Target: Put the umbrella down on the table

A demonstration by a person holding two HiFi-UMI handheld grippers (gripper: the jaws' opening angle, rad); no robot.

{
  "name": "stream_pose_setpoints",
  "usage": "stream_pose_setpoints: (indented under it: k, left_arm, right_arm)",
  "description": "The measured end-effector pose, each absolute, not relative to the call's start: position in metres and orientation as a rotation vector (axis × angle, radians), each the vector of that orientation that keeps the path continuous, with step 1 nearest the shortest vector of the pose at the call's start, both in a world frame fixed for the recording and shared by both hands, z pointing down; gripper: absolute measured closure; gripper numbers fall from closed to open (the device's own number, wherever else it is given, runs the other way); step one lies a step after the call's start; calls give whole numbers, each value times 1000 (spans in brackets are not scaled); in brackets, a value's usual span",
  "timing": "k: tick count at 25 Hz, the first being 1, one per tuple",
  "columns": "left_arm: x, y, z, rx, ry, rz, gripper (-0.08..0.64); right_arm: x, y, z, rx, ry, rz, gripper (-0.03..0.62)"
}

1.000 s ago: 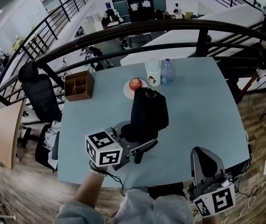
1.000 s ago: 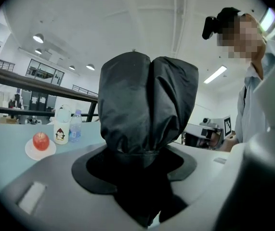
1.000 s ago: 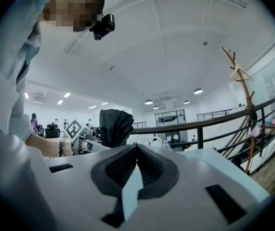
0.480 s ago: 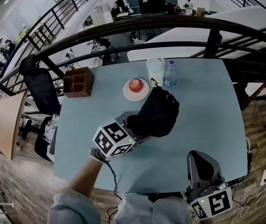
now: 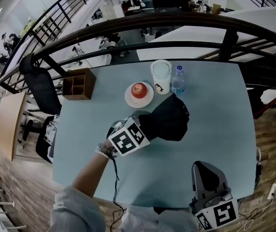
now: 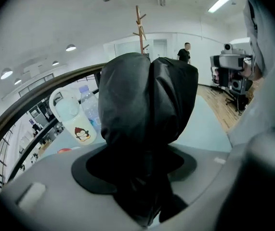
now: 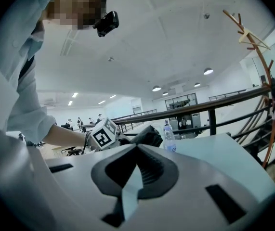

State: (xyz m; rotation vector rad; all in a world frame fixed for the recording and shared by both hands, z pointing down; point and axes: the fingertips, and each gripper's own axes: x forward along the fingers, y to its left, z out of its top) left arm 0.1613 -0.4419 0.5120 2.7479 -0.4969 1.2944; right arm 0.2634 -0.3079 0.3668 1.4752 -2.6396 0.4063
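The left claw (image 5: 145,126) grips the folded black umbrella (image 5: 169,120) by one end, low over the middle of the desk (image 5: 220,115), just near of the apple (image 5: 138,89). The right claw (image 5: 207,173) is closed and empty at the desk's near right edge.

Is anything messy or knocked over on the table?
Nothing is spilled or tipped: the cup, bottle, apple and box sit upright. Only the black umbrella is slanted, clamped in the left gripper over the table.
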Motion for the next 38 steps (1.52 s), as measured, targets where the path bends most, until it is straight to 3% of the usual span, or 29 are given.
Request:
stream_pose_setpoints:
  k: [21, 38]
  left_arm:
    - [185, -517, 623, 2540, -327, 1829, 301]
    - [188, -529, 651, 2438, -309, 1917, 299]
  right_arm:
    - [296, -357, 406, 1398, -2617, 536, 592]
    - [294, -371, 418, 1370, -2618, 567, 592]
